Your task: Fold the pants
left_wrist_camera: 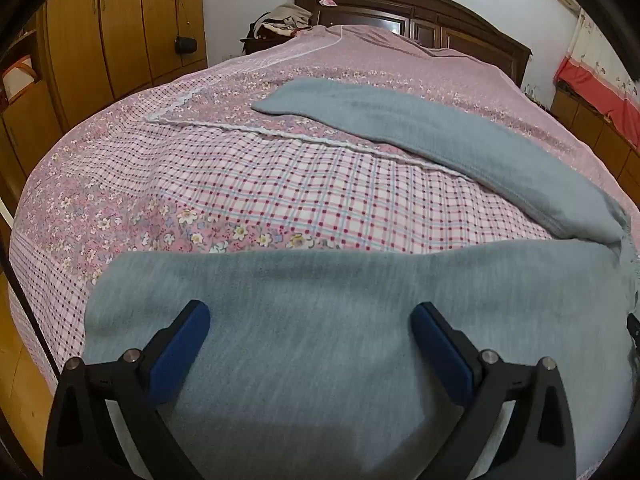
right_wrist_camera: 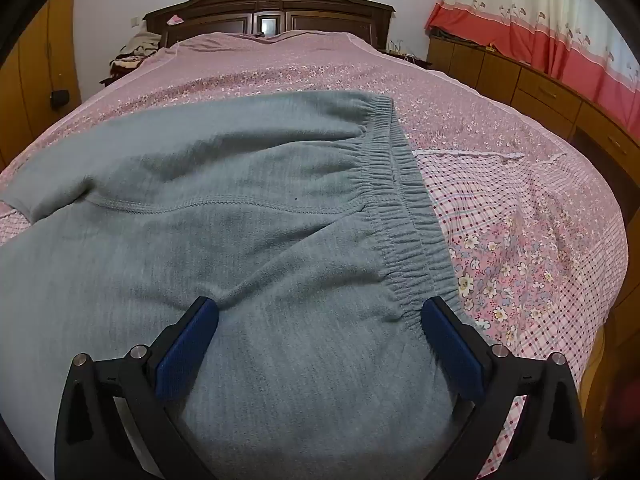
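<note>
One pair of grey fleece pants (right_wrist_camera: pixel 224 208) lies spread flat on one bed (left_wrist_camera: pixel 248 200), on a pink coverlet of floral and checked patches. Two grippers hang over it, each with two blue-padded fingers, four fingers in all.

The left gripper (left_wrist_camera: pixel 310 316) has its fingers wide apart, with nothing clamped between them. One pant leg (left_wrist_camera: pixel 320 304) runs crosswise under and just ahead of both fingers, its cuff end lying beyond the left finger (left_wrist_camera: pixel 188 340). The second pant leg (left_wrist_camera: pixel 420 128) lies well ahead of the fingertips, running diagonally from far ahead of the fingers to a point off past the right finger (left_wrist_camera: pixel 436 344), where the two legs meet. Checked coverlet shows between the two legs.

The right gripper (right_wrist_camera: pixel 320 312) also has its fingers spread wide and grips nothing. The seat of the pants fills the space between and ahead of them. One gathered elastic waistband (right_wrist_camera: pixel 400 216) runs from far ahead down to the tip of the right finger (right_wrist_camera: pixel 448 348); whether that tip touches it cannot be told. One stitched seam (right_wrist_camera: pixel 208 206) crosses the cloth ahead of the left finger (right_wrist_camera: pixel 188 344).

Beyond the fingers stand one dark wooden headboard (right_wrist_camera: pixel 272 8), one wardrobe (left_wrist_camera: pixel 112 28) and one red-banded curtain (right_wrist_camera: pixel 560 24).
</note>
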Demonstrator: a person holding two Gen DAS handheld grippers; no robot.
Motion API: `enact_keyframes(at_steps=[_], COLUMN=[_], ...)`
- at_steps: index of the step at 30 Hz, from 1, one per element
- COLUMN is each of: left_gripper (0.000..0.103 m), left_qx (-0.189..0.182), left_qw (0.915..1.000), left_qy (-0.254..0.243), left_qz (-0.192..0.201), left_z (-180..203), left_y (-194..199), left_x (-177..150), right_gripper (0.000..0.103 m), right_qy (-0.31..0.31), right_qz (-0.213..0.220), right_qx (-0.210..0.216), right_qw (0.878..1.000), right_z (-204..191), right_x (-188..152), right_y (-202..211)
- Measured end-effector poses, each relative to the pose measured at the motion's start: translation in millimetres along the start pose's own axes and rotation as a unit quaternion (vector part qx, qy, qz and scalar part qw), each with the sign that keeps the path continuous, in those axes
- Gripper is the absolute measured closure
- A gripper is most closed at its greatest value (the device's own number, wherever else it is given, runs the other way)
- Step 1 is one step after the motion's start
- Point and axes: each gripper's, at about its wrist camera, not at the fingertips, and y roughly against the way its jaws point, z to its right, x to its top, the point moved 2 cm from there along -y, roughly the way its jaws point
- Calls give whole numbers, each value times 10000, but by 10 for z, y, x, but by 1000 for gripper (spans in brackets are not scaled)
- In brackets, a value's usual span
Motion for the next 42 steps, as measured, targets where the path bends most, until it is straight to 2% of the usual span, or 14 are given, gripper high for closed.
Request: enact_keyframes(at_steps=[42], left_gripper=[0], left_qx=[26], left_qw=[10000], left_qy=[-24], left_qz=[12], left_z=[1], left_y=[1], left_x=[0], right_gripper=[0], right_qy=[-35], right_qz=[50], right_qx=[28], right_qw=[10000], right_z=[-1], right_x=[0], right_y=[3])
